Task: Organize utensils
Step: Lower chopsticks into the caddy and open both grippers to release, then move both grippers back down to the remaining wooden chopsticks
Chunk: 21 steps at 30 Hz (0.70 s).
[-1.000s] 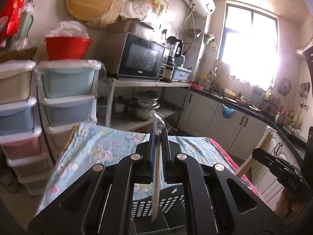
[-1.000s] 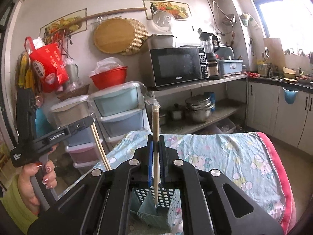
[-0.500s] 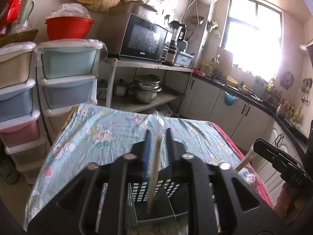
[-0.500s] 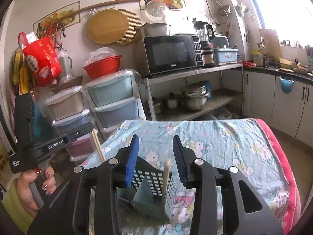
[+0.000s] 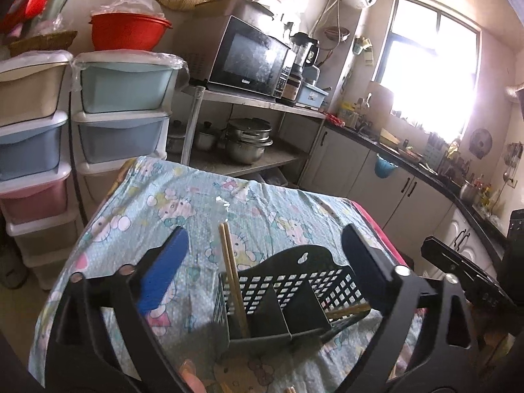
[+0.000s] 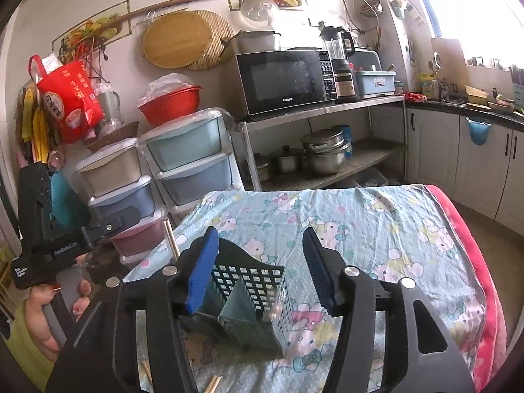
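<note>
A dark slotted utensil caddy [image 5: 294, 298] with dividers stands on the cartoon-print tablecloth [image 5: 183, 206]. A pair of wooden chopsticks [image 5: 233, 278] stands upright in its left compartment; another pair [image 5: 347, 311] leans low at its right side. My left gripper [image 5: 262, 258] is open and empty, just above the caddy. In the right wrist view the caddy [image 6: 252, 304] sits between my right gripper's [image 6: 258, 262] open, empty fingers. The other hand-held gripper [image 6: 65, 239] shows at left. Loose chopsticks [image 6: 213, 383] lie on the cloth near the bottom edge.
Stacked plastic drawers [image 5: 121, 98] stand beyond the table's far left. A steel shelf holds a microwave [image 5: 249, 59] and pots [image 5: 249, 140]. A kitchen counter with cabinets [image 5: 402, 190] runs along the right. The table's red edge [image 6: 471, 245] is at right.
Both grippers were shut on chopsticks held upright above the caddy. Both have opened and the chopsticks have dropped into the caddy. Both cameras have tilted down toward the table.
</note>
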Each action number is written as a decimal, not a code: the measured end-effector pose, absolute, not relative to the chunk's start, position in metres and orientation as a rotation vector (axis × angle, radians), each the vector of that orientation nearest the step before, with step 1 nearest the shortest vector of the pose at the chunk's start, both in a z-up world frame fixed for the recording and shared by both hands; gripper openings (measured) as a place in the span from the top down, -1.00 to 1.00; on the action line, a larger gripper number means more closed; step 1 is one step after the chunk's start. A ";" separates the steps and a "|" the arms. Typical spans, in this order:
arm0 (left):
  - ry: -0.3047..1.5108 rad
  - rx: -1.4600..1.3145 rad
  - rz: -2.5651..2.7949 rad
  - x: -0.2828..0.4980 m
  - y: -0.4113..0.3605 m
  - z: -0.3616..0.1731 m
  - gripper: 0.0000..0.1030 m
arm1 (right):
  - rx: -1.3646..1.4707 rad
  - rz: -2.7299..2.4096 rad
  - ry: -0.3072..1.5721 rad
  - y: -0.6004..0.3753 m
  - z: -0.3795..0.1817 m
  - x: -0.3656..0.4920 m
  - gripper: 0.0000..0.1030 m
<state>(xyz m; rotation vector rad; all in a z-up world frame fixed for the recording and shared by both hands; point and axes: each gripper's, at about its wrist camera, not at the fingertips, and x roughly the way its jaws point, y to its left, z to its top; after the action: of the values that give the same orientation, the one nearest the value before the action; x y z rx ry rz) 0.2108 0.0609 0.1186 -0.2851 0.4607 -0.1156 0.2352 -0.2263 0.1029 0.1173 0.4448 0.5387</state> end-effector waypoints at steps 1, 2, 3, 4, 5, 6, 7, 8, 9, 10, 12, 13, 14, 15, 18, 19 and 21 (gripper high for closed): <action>0.459 -0.287 -0.114 0.209 0.061 0.119 -0.79 | 0.115 0.539 0.446 -0.227 0.103 0.234 -0.04; 0.458 -0.290 -0.113 0.207 0.061 0.118 -0.79 | 0.114 0.539 0.446 -0.227 0.102 0.232 -0.05; 0.456 -0.291 -0.113 0.204 0.060 0.118 -0.79 | 0.114 0.540 0.448 -0.228 0.102 0.231 -0.07; 0.455 -0.292 -0.112 0.203 0.060 0.118 -0.79 | 0.113 0.542 0.449 -0.229 0.101 0.229 -0.09; 0.455 -0.293 -0.112 0.200 0.059 0.118 -0.79 | 0.111 0.542 0.450 -0.230 0.100 0.227 -0.11; 0.454 -0.295 -0.113 0.198 0.059 0.118 -0.79 | 0.111 0.543 0.452 -0.230 0.100 0.226 -0.13; 0.454 -0.296 -0.116 0.196 0.058 0.118 -0.79 | 0.110 0.545 0.453 -0.231 0.100 0.224 -0.14; 0.455 -0.294 -0.117 0.194 0.058 0.118 -0.79 | 0.109 0.545 0.455 -0.231 0.099 0.222 -0.15; 0.455 -0.291 -0.116 0.192 0.057 0.117 -0.79 | 0.109 0.546 0.455 -0.232 0.099 0.221 -0.17; 0.456 -0.288 -0.115 0.190 0.056 0.116 -0.79 | 0.110 0.547 0.457 -0.233 0.098 0.219 -0.17; 0.460 -0.289 -0.115 0.186 0.055 0.115 -0.79 | 0.114 0.547 0.462 -0.235 0.097 0.216 -0.21; 0.463 -0.290 -0.116 0.185 0.055 0.114 -0.79 | 0.116 0.546 0.464 -0.236 0.096 0.215 -0.23; 0.466 -0.290 -0.116 0.182 0.054 0.112 -0.79 | 0.116 0.545 0.467 -0.238 0.095 0.213 -0.24; 0.468 -0.289 -0.115 0.181 0.054 0.111 -0.79 | 0.116 0.544 0.469 -0.239 0.094 0.212 -0.25; 0.477 -0.290 -0.113 0.176 0.053 0.106 -0.79 | 0.118 0.539 0.479 -0.243 0.091 0.208 -0.25; 0.480 -0.292 -0.112 0.175 0.053 0.105 -0.79 | 0.119 0.539 0.484 -0.245 0.089 0.206 -0.25; 0.483 -0.296 -0.112 0.173 0.053 0.103 -0.79 | 0.121 0.537 0.488 -0.248 0.087 0.203 -0.25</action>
<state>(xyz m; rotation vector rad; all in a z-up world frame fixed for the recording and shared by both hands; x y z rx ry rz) 0.1725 0.0533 0.1028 -0.2960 0.4830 -0.1118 0.2028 -0.2478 0.0869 0.1205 0.4885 0.5368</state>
